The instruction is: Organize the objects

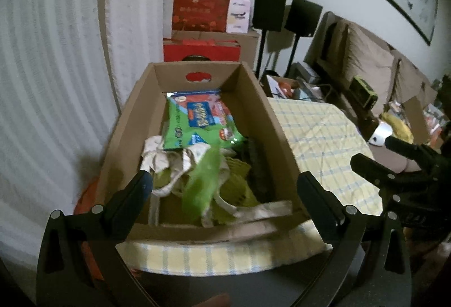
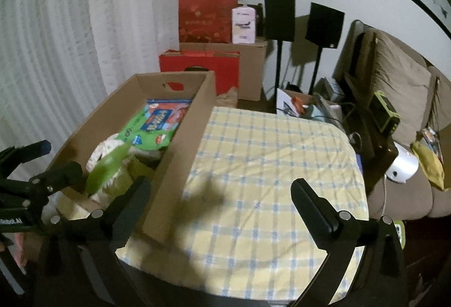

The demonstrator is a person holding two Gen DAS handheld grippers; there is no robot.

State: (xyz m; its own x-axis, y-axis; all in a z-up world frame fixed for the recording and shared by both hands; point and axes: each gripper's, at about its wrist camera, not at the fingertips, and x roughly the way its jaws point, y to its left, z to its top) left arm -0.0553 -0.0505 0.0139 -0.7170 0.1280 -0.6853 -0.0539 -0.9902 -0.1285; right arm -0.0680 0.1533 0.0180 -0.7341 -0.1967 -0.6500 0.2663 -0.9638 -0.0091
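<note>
An open cardboard box (image 1: 129, 121) stands on the left part of a table with a yellow checked cloth (image 2: 267, 166). In the box lie a green snack packet (image 1: 197, 121), a crumpled white cloth (image 1: 163, 157), yellow-green pieces and a blurred green item (image 1: 203, 183), which seems to be in the air between my fingers. My left gripper (image 1: 225, 183) is open over the box's near end. My right gripper (image 2: 220, 188) is open and empty over the cloth, right of the box (image 2: 180, 155). The blurred green item (image 2: 107, 166) also shows in the right wrist view.
Red and brown boxes (image 1: 200, 11) are stacked against the back wall beside a white curtain (image 1: 56, 81). Two black speakers on stands (image 2: 296, 19) stand behind the table. A brown sofa (image 2: 403, 93) with clutter runs along the right.
</note>
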